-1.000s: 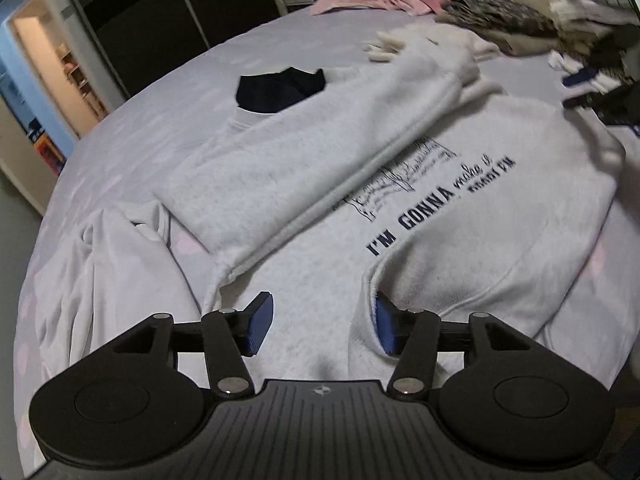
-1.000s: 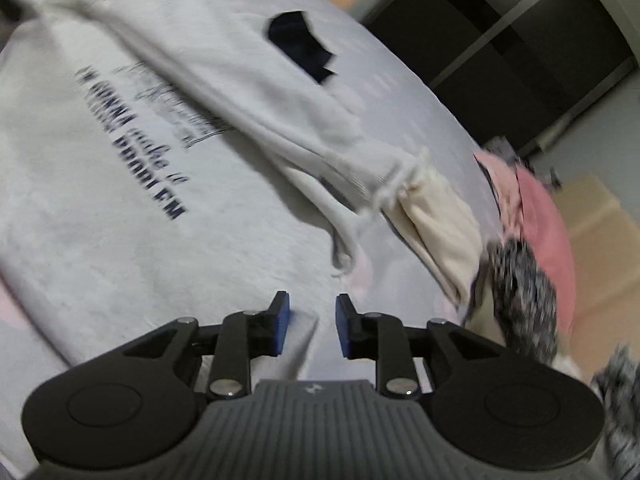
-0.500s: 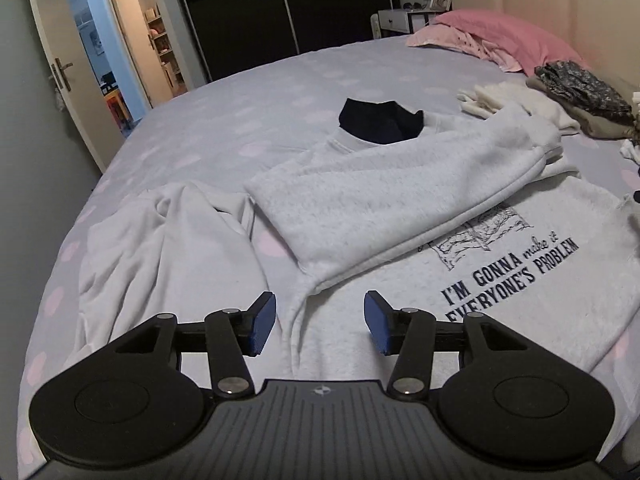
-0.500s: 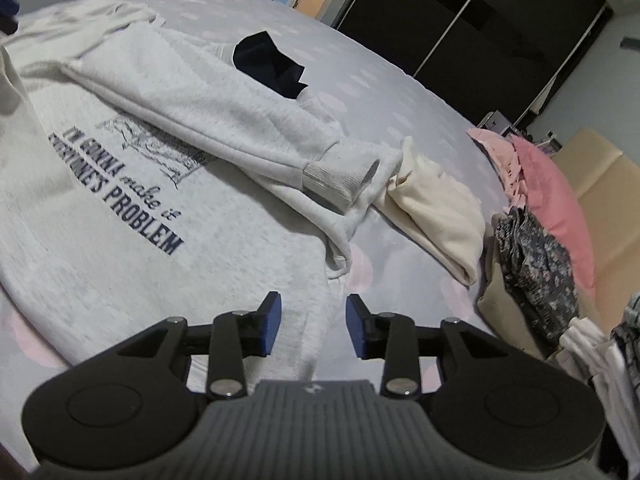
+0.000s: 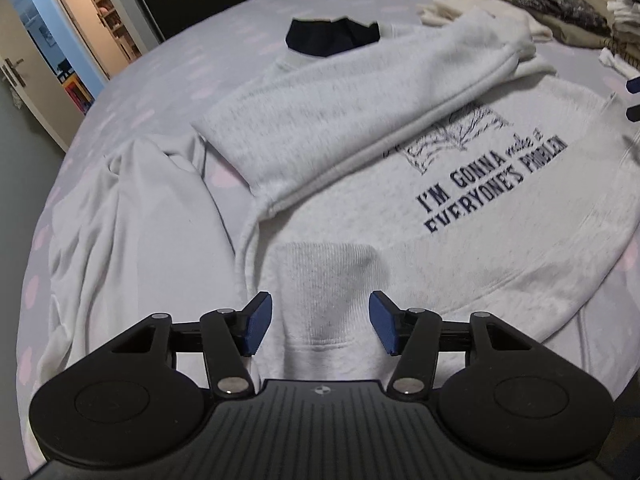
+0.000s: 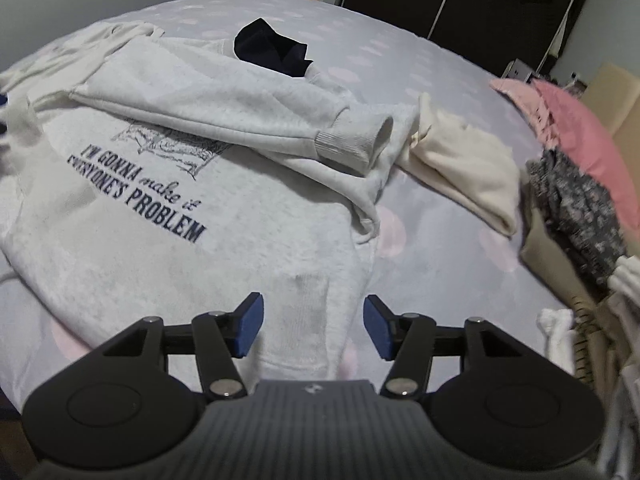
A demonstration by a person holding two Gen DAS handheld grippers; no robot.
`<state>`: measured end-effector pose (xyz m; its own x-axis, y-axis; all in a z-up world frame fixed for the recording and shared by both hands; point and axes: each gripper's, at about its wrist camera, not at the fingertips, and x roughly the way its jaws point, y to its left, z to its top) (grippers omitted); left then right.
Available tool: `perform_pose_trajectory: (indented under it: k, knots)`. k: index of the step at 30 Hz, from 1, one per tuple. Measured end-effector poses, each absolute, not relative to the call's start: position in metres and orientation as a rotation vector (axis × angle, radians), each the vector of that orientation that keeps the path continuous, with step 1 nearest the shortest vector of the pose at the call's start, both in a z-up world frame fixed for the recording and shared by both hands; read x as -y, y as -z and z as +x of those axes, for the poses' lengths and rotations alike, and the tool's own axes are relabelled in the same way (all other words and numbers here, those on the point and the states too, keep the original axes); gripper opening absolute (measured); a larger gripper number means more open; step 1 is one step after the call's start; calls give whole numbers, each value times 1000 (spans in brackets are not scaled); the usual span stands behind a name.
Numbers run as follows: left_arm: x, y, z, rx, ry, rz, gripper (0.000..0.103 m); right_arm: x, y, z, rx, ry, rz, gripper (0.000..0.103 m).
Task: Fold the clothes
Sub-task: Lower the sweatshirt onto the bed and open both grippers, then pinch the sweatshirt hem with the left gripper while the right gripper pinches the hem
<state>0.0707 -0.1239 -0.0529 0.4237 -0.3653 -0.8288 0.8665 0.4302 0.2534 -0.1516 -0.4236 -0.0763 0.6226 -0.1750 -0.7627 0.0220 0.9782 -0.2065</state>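
Observation:
A light grey sweatshirt (image 5: 460,216) with dark blue lettering and a dark neck lining (image 5: 332,36) lies face up on the bed. One sleeve (image 5: 360,120) is folded across its chest, cuff (image 6: 352,144) to the right. My left gripper (image 5: 320,324) is open, straddling the ribbed hem corner (image 5: 328,280) at the sweatshirt's lower left. My right gripper (image 6: 311,327) is open too, its blue pads either side of the ribbed hem corner (image 6: 304,312) at the lower right. Neither holds cloth.
A white garment (image 5: 132,224) lies crumpled left of the sweatshirt. A cream garment (image 6: 468,172), a patterned dark one (image 6: 576,200) and pink pillows (image 6: 580,128) crowd the right side. The bedsheet (image 6: 432,264) is lilac with pink dots. An open doorway (image 5: 80,40) stands far left.
Both grippers have opened wider and dropped down to the sweatshirt's bottom hem, the left at its left corner and the right at its right corner. The sweatshirt has not moved.

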Motion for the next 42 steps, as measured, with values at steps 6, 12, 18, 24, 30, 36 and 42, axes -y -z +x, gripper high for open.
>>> perform_pose_trajectory:
  k: [6, 12, 18, 24, 30, 36, 42]
  knots:
    - [121, 59, 74, -809, 863, 729, 26, 422, 92, -139, -936, 103, -202, 32]
    - [108, 44, 74, -798, 857, 643, 5, 423, 79, -149, -911, 128, -181, 13]
    - [84, -1, 73, -708, 832, 486, 4, 421, 44, -169, -790, 196, -180, 12]
    - [79, -47, 86, -611, 798, 384, 4, 422, -6, -157, -649, 242, -241, 11]
    - [108, -85, 118, -519, 783, 403, 4, 433, -50, -114, -565, 263, -310, 11]
    - [152, -108, 167, -476, 753, 389, 4, 451, -84, -57, -508, 298, -343, 11]
    - [208, -91, 220, -468, 707, 453, 4, 479, -85, 21, -507, 344, -291, 11]
